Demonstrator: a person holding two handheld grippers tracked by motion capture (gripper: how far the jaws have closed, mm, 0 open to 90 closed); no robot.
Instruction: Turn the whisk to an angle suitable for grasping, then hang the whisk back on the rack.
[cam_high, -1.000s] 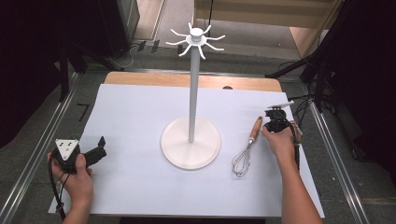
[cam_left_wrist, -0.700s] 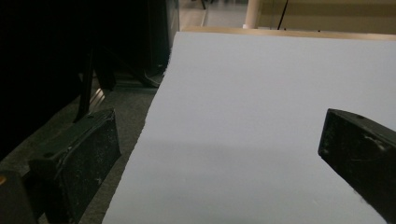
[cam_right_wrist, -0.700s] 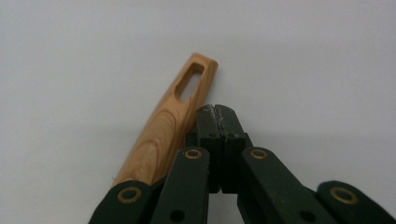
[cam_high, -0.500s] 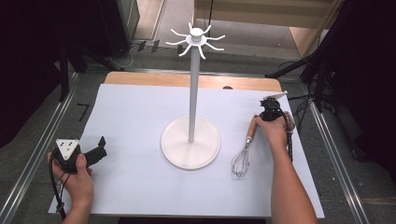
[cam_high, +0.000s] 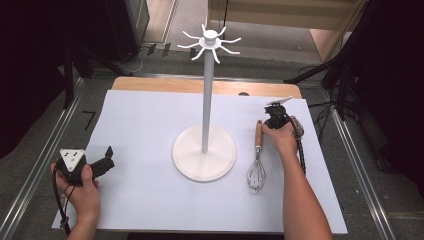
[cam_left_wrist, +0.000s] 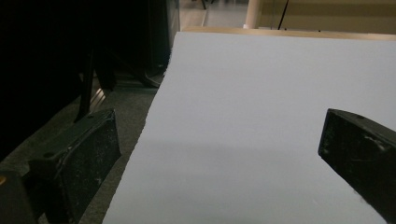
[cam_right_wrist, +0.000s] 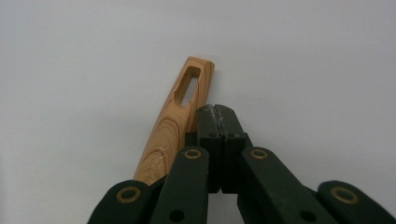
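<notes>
A whisk with a wooden handle and wire head lies on the white sheet, right of the white hook stand. My right gripper is beside the handle's far end, pointing down at the sheet. In the right gripper view its jaws are pressed together with nothing between them, and the slotted handle end lies just to their left. My left gripper rests at the sheet's near left corner. Its jaws stand wide apart over bare sheet.
The stand's tall pole carries a crown of hooks at its top. The white sheet covers most of the wooden table. Metal rails run along both sides, and cables trail at the right.
The right hand has moved its gripper leftward and down to the whisk handle's far end. The left gripper has stayed put.
</notes>
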